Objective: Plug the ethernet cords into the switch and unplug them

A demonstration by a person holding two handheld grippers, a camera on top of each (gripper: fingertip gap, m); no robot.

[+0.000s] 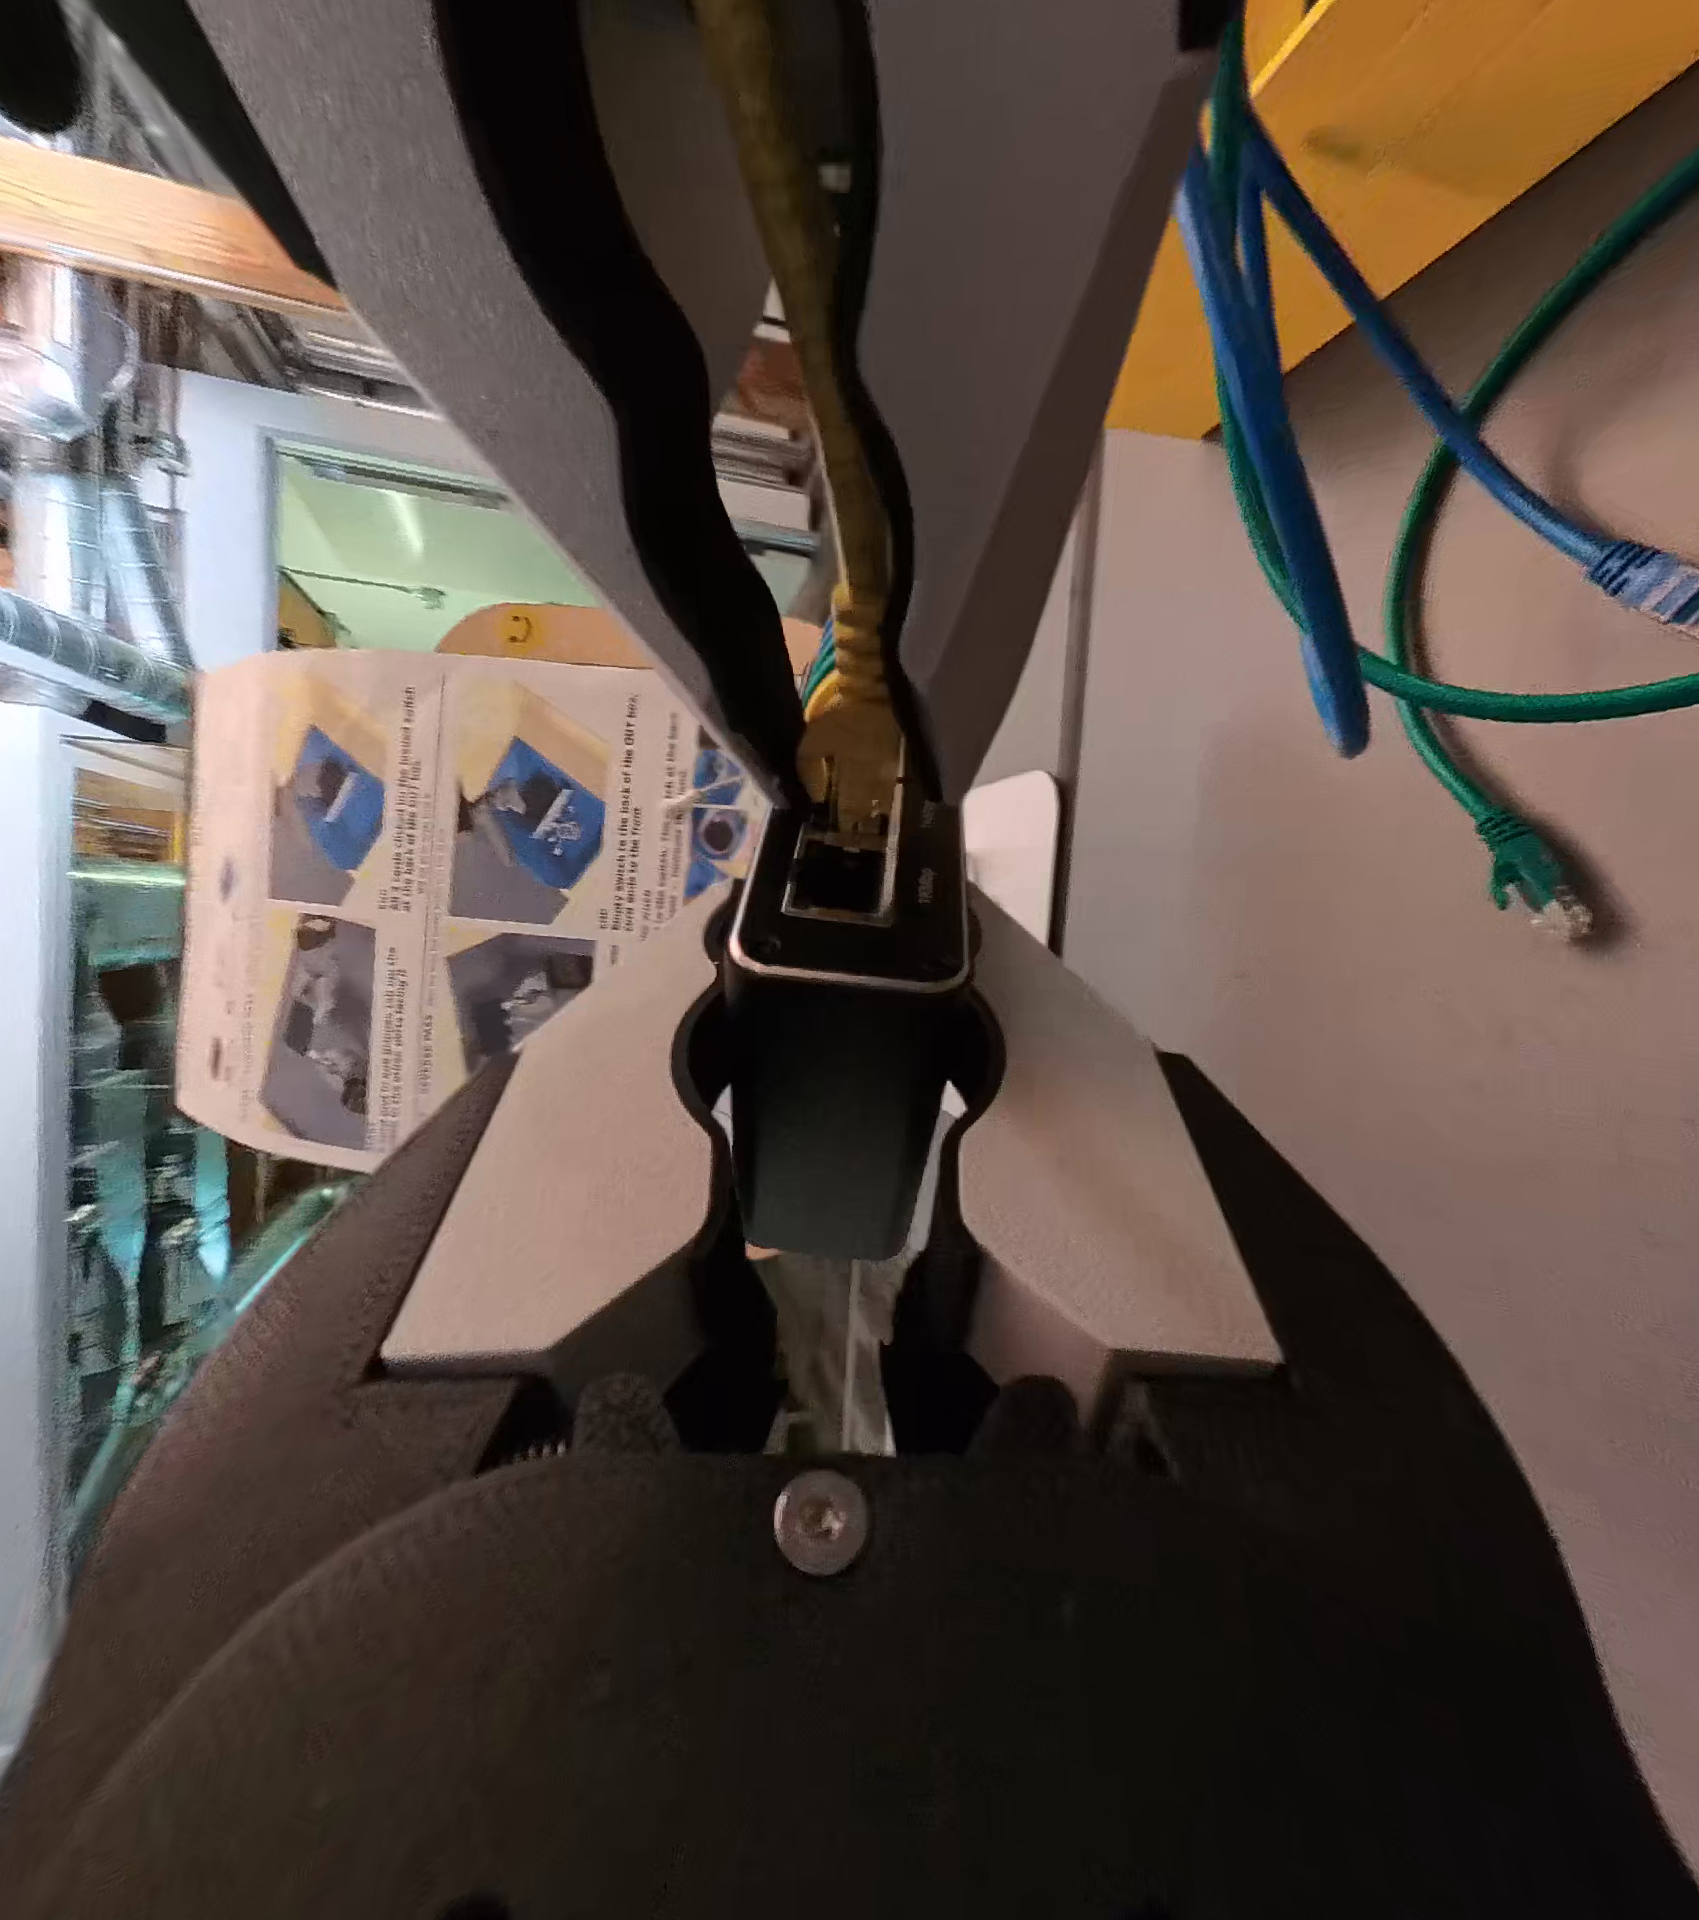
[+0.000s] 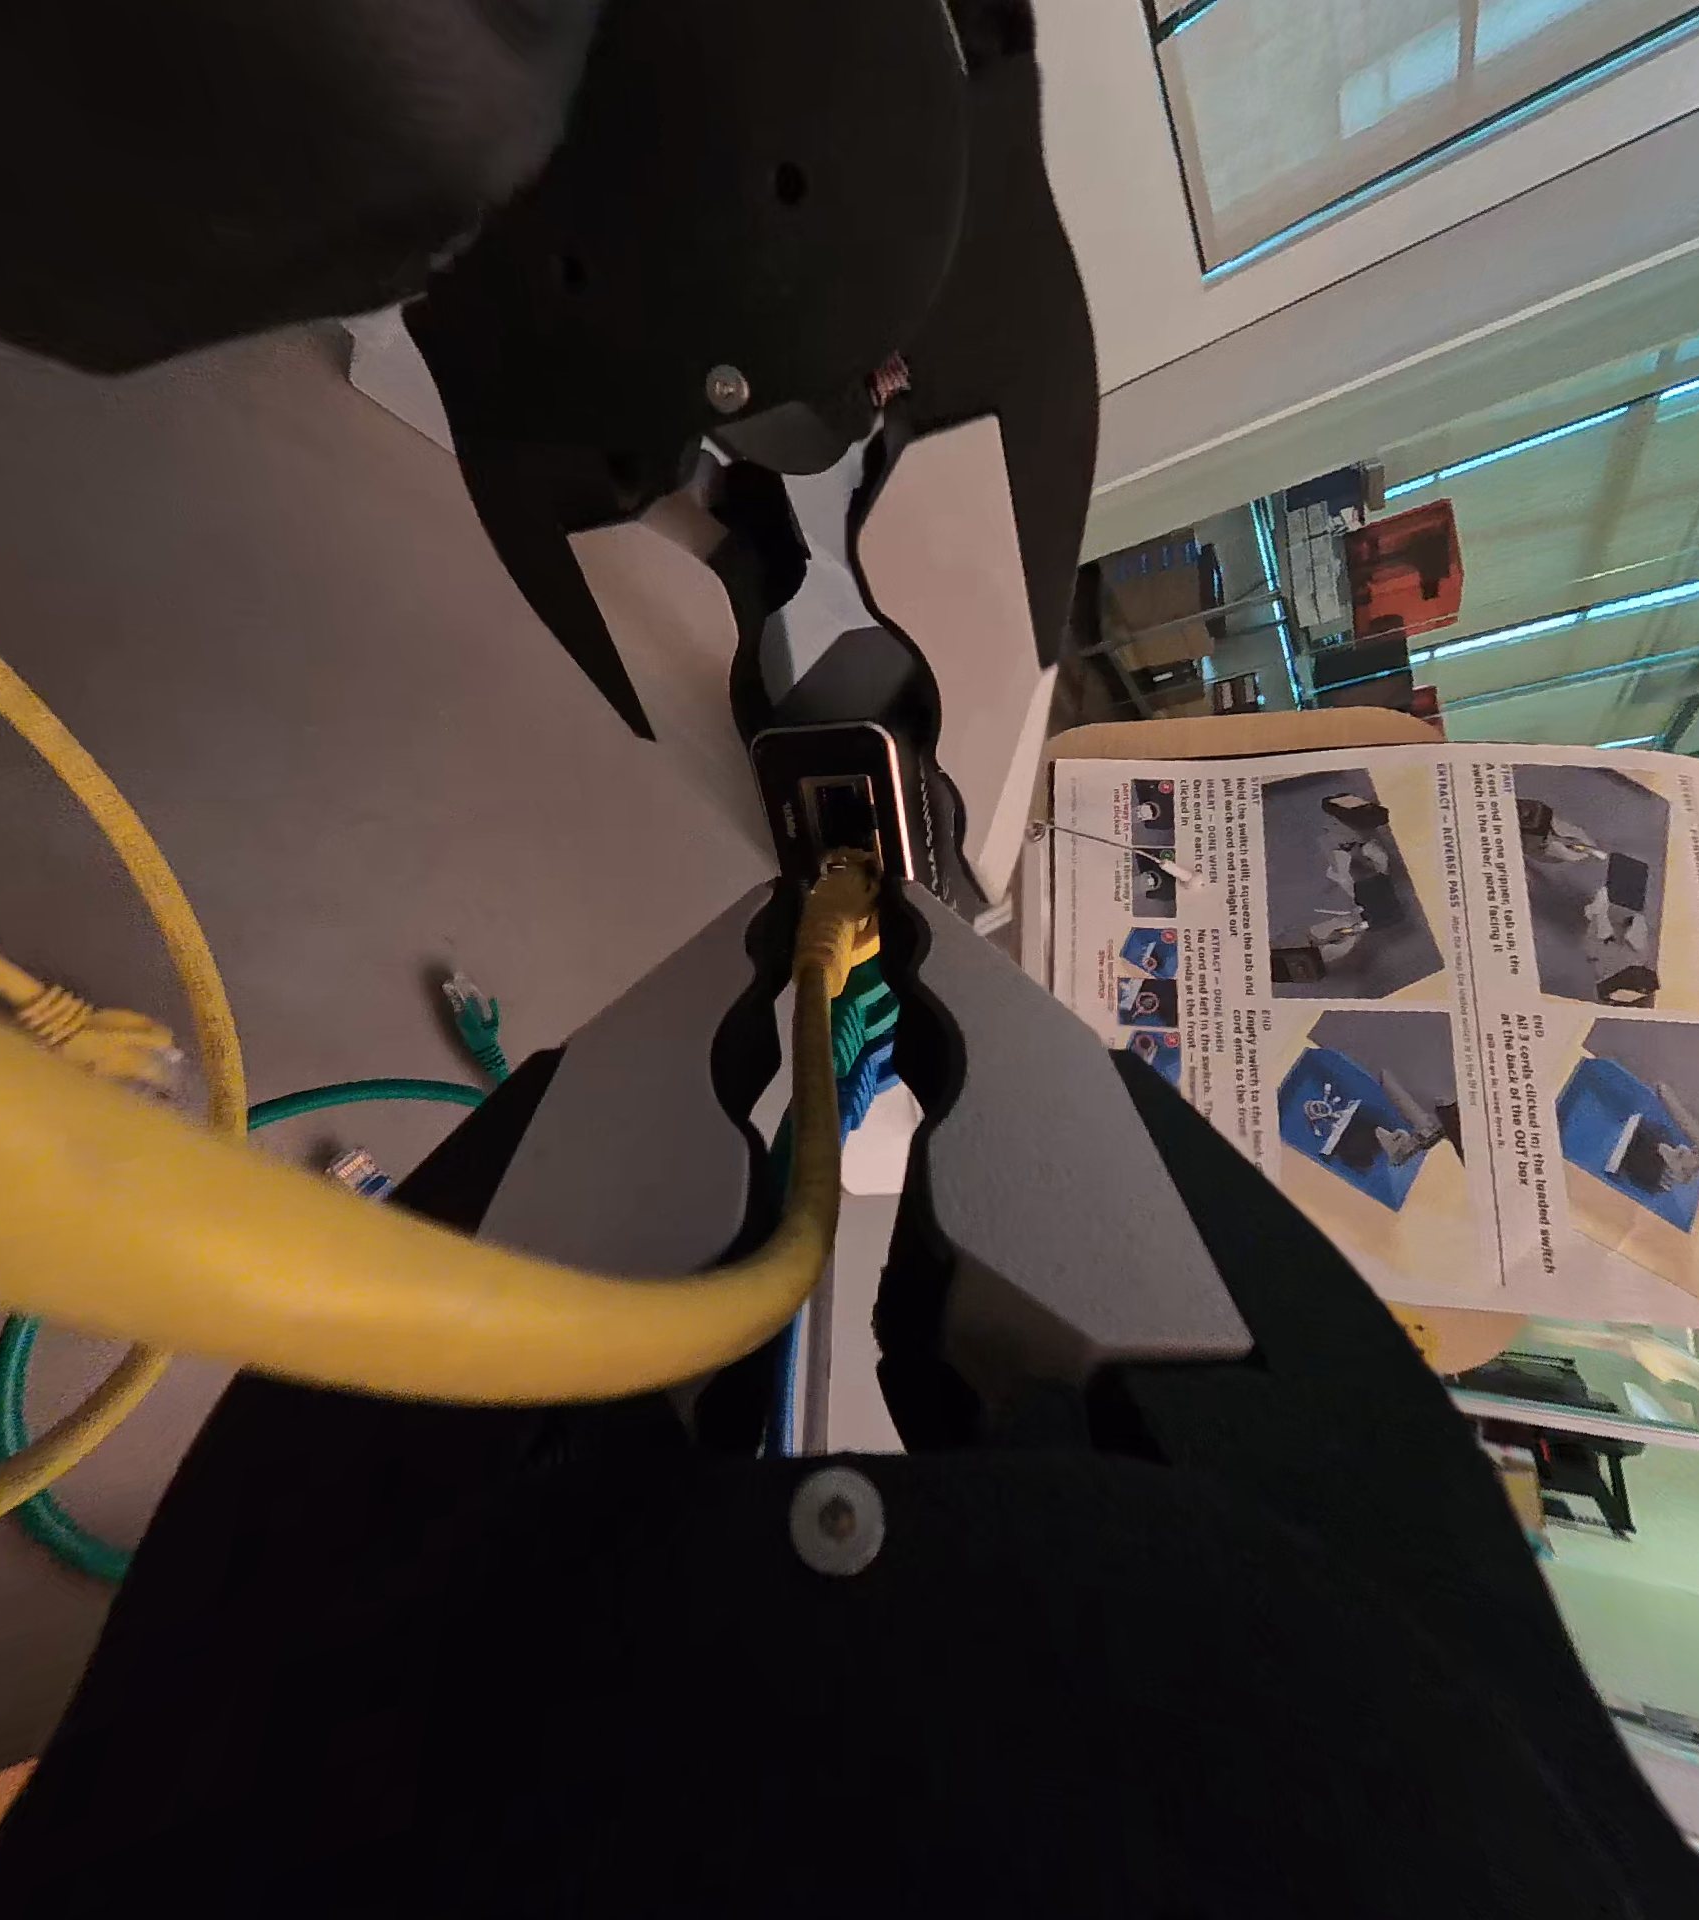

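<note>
My left gripper (image 1: 850, 935) is shut on the black switch (image 1: 840, 1049), with its port face toward the right gripper. My right gripper (image 2: 840, 904) is shut on the yellow cord's plug (image 2: 834, 914). The plug's tip (image 1: 850, 790) is at a port mouth of the switch (image 2: 829, 800); I cannot tell how deep it sits. An empty port (image 1: 840, 883) shows beside it. Green (image 2: 866, 1008) and blue (image 2: 855, 1091) cord boots sit just behind the yellow plug, their tips hidden. Loose blue (image 1: 1697, 603) and green (image 1: 1536, 883) cord ends lie on the grey table (image 1: 1447, 1143).
A printed instruction sheet (image 2: 1396, 1039) on a cardboard backing stands just beyond the switch. A yellow edge (image 1: 1396, 156) borders the table. The yellow cord (image 2: 305, 1278) loops across the near left, and its other end (image 2: 97, 1039) lies on the table with the loose green and blue ends. One gripper's finger ends stand about 5 centimetres off the other's.
</note>
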